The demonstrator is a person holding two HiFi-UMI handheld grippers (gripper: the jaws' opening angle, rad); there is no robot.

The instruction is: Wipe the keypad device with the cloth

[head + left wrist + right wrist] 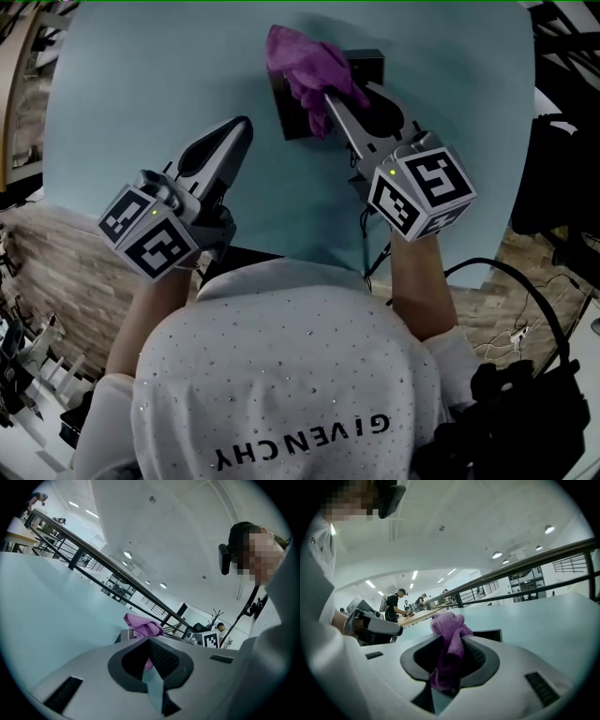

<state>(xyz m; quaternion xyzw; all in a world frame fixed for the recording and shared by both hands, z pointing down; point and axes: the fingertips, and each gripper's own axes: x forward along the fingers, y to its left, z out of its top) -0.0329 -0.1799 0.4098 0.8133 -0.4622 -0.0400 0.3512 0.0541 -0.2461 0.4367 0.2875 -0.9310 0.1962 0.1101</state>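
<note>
Right gripper (330, 101) is clamped on the crumpled purple cloth (302, 64). The wad bunches out past the jaw tips and lies over the dark box-shaped keypad device (366, 66), apparently touching it. The device sits on the far side of the pale teal round table (141, 94), and the cloth covers much of its top. I can't make out the keys from any view. Left gripper (236, 129) hovers over bare table, well apart from the device, jaws pinched together on nothing.

Looks like mid-wipe to me. Suggestions:
- Clamp firmly, since the wad is loose and could pull out under drag.
- Tilt so the cloth meets the surface, not the jaw tips.
- Use light pressure and straight overlapping strokes across the whole top, edges too.
- The box looks unanchored and may slide. Bring the left gripper in to brace its near side before pushing harder.
</note>
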